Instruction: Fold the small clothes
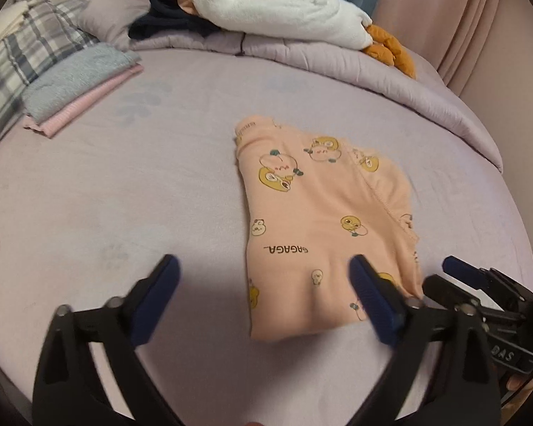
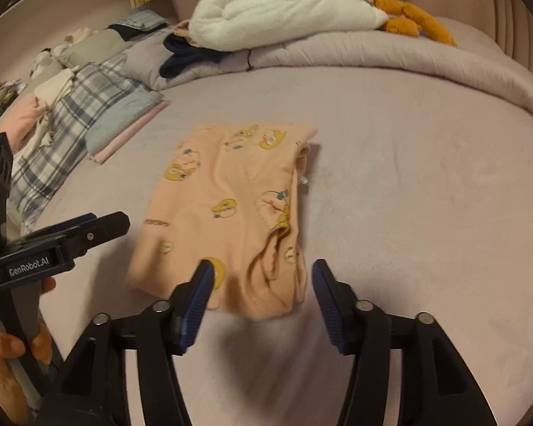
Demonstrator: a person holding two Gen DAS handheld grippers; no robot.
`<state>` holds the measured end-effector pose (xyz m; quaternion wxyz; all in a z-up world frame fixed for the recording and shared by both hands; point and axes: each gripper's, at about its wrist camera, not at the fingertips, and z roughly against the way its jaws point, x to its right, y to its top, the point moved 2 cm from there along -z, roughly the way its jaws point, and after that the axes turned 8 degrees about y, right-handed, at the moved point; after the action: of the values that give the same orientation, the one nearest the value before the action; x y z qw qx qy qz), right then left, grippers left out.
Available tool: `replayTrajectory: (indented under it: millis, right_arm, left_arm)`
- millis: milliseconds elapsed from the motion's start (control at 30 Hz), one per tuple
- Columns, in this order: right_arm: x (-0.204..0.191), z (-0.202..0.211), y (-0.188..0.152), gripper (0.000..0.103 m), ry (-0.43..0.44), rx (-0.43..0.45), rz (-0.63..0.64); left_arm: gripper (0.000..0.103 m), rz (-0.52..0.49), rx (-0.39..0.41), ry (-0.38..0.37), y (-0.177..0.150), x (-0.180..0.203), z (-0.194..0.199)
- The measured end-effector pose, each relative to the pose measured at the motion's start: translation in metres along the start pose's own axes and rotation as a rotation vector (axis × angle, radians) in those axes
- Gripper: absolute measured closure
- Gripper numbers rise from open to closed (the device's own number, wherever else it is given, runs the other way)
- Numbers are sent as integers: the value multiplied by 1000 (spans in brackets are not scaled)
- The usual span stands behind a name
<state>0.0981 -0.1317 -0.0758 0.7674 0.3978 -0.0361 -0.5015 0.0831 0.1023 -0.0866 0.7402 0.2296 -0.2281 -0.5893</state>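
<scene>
Folded peach garment [image 1: 323,220] lies mid-bed, twelve o'clock of both wide, empty tools, left gripper [image 1: 263,298] and right gripper [image 2: 263,298]; best regrasp both near corners evenly, keeping edges aligned for the next fold.

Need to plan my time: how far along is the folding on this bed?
Done: a peach cartoon-print garment lies folded on the lilac bedsheet, and a grey and pink folded stack sits aside. In hand: nothing; left gripper and right gripper are open. Left: the white fleece pile looks unfolded.
</scene>
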Motion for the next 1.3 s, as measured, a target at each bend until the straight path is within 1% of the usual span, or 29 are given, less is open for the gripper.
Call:
replayTrajectory:
  millis: [100,167,333,400,533,600,700,800,900,1100,1300]
  right_arm:
    - [-9,11,0,34,3,24,21]
    - [-16,19,0,31,7,38,33]
    - [-30,36,0,23,17,56,77]
    - [-34,42,-2,15,21,59,93]
    - [-44,50,-2,7,27,69,112]
    - [-47,54,-2,1,18,71,118]
    - [-52,56,-3,1,2,73,125]
    - [-50,54,-3,1,-40,68,116]
    - [-51,55,-5,1,-44,56,97]
    - [-57,70,-8,1,-52,77,114]
    - [-58,70,-9,1,-48,79,116]
  left_arm:
    - [1,-2,21,16,-2,1,18]
    - [1,4,27,14,-4,0,29]
    - [1,1,56,48,-7,1,56]
    - [1,-3,56,56,-7,2,64]
    - [1,-5,52,65,-11,5,79]
    - [1,-11,52,75,-14,5,84]
    - [1,-15,46,92,-20,8,89]
    - [1,-12,42,104,-26,7,92]
    - [1,-9,32,110,-30,6,94]
    - [1,-5,42,120,-34,6,102]
    - [1,-6,40,121,-35,8,102]
